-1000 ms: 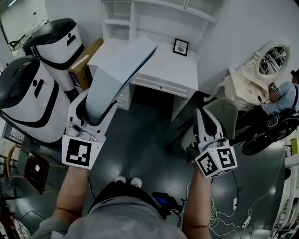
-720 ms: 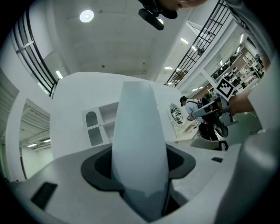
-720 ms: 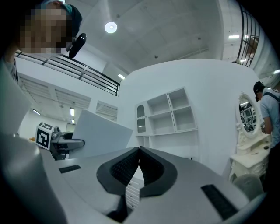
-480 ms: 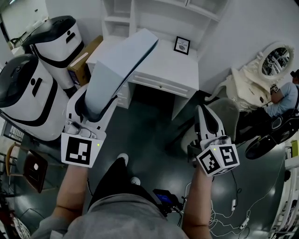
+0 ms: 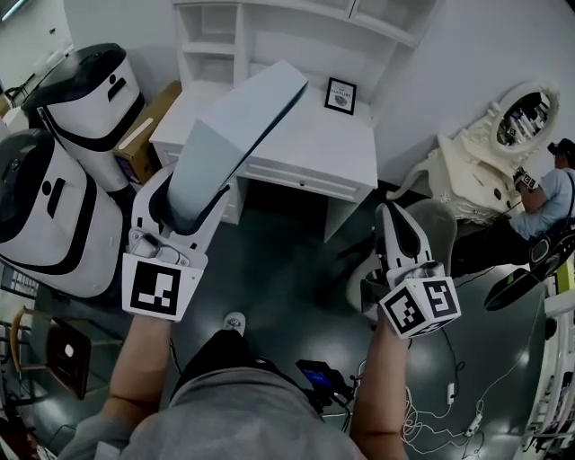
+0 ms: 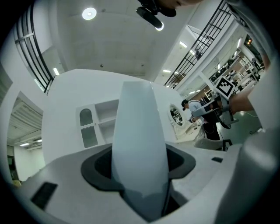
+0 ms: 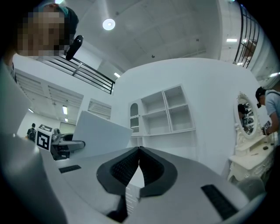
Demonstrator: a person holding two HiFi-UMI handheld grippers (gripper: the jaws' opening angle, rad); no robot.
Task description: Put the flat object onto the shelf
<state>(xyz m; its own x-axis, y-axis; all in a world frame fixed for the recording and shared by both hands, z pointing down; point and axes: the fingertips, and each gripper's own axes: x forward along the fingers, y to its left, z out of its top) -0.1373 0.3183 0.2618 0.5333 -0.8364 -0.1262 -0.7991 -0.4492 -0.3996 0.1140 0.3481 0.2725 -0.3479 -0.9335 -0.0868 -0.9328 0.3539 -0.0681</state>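
Observation:
A pale blue-grey flat board [image 5: 232, 135] juts up and forward from my left gripper [image 5: 180, 216], which is shut on its lower end; the left gripper view shows the board [image 6: 139, 144] wedged between the dark pads. Its far end hangs over the white desk [image 5: 305, 135], below the white shelf unit [image 5: 278, 22] against the wall. My right gripper [image 5: 393, 235] is held apart at the right, shut, with nothing between its fingertips [image 7: 139, 153]. The right gripper view also catches the board [image 7: 98, 131] at left and the shelf unit [image 7: 168, 109] straight ahead.
A small framed picture [image 5: 340, 94] stands on the desk top. Two white-and-black robot bodies [image 5: 54, 189] and a cardboard box [image 5: 148, 121] crowd the left. A white ornate mirror table [image 5: 499, 135] and a seated person [image 5: 557, 184] are at the right; cables lie on the floor.
The whole view has shifted: the desk and shelf sit slightly nearer and more to the left. Both grippers keep their pose, the left one still gripping the board.

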